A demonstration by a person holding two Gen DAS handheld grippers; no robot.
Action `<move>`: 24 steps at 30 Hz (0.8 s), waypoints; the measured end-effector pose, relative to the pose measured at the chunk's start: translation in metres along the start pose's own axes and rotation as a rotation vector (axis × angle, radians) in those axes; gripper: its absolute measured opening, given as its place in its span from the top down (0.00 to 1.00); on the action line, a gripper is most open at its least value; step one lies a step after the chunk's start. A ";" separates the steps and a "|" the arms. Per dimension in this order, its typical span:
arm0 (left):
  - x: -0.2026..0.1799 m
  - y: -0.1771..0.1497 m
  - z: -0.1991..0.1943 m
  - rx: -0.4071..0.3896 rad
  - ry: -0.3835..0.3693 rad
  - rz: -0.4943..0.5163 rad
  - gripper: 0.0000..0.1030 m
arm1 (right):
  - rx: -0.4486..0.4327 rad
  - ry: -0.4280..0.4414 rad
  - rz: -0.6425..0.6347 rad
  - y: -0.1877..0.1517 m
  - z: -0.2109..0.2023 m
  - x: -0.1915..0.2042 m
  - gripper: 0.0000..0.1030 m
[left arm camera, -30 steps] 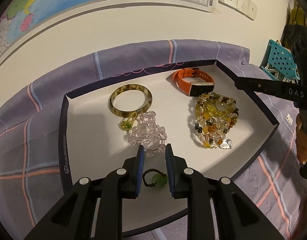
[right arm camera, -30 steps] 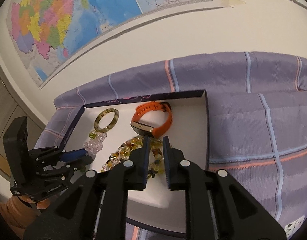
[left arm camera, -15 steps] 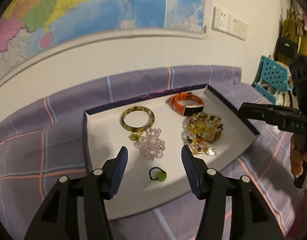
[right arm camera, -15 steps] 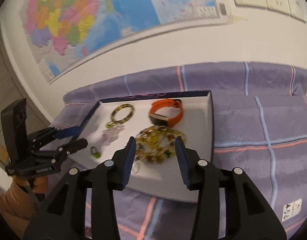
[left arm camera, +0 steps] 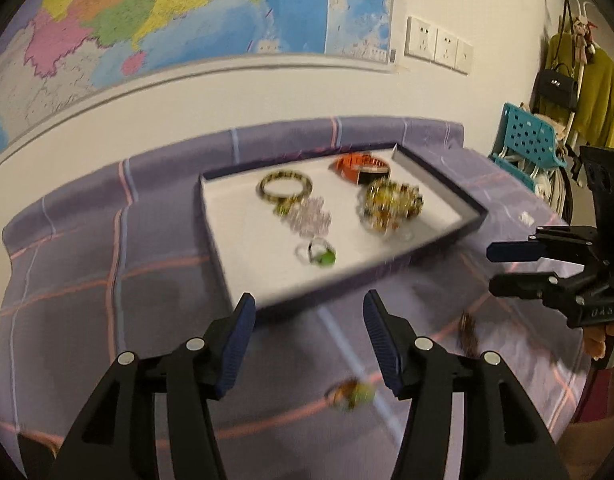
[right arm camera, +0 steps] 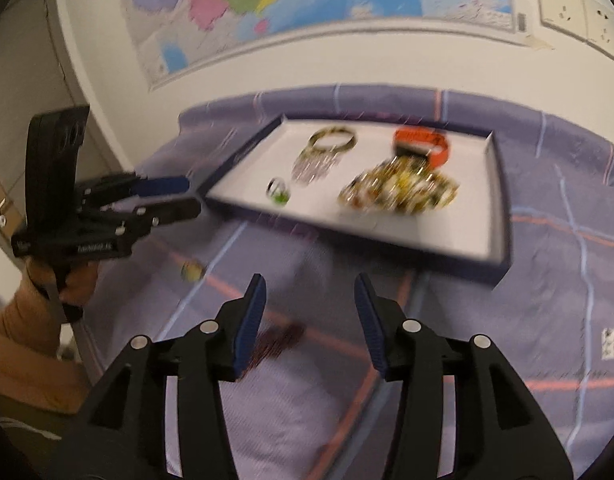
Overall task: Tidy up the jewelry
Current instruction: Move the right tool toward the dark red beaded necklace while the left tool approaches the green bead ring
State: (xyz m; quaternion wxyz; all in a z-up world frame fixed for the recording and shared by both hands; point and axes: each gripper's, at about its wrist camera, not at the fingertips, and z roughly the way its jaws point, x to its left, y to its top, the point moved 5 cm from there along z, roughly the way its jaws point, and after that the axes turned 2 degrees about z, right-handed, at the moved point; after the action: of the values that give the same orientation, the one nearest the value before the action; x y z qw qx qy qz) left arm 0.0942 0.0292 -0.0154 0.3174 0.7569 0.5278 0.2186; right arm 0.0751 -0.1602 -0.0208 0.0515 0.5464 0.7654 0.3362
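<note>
A dark-rimmed tray (left arm camera: 235, 240) (right arm camera: 501, 208) with a white floor sits on the purple plaid cloth. It holds a mottled bangle (left arm camera: 285, 186) (right arm camera: 333, 138), an orange watch (left arm camera: 361, 166) (right arm camera: 423, 146), an amber bead bracelet (left arm camera: 391, 204) (right arm camera: 399, 194), a clear crystal bracelet (left arm camera: 309, 218) (right arm camera: 315, 166) and a green ring (left arm camera: 321, 254) (right arm camera: 279, 192). My left gripper (left arm camera: 309, 308) (right arm camera: 175, 196) is open and empty, in front of the tray. My right gripper (right arm camera: 311, 288) (left arm camera: 515, 268) is also open and empty. On the cloth lie a yellow ring (left arm camera: 349, 394) (right arm camera: 192, 270) and a dark bead bracelet (left arm camera: 469, 332) (right arm camera: 275, 342).
A wall with a coloured map (left arm camera: 187, 12) and sockets (left arm camera: 439, 44) stands close behind the table. At the right are a teal chair (left arm camera: 527, 140) and hanging clothes (left arm camera: 595, 96). A white label (right arm camera: 613, 344) lies on the cloth. A sleeved arm (right arm camera: 23, 356) holds the left gripper.
Both grippers have opened and drawn back from the tray to over the cloth. The green ring and the amber bead bracelet, which lay between their jaws, stay in the tray.
</note>
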 end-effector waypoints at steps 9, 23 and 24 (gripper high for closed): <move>-0.002 -0.039 -0.002 0.053 -0.023 -0.004 0.48 | 0.063 0.013 0.016 -0.033 0.014 0.023 0.54; -0.021 -0.050 -0.001 0.071 -0.046 0.045 0.48 | 0.061 -0.046 0.002 -0.044 0.018 0.030 0.57; -0.022 -0.050 0.000 0.074 -0.047 0.046 0.48 | 0.061 -0.049 0.003 -0.044 0.018 0.030 0.59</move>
State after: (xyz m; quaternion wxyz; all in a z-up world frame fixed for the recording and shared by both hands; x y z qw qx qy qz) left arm 0.0541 0.0207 -0.0510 0.2961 0.7851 0.5103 0.1884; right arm 0.0353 -0.1339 -0.0510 0.0531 0.5567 0.7730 0.2995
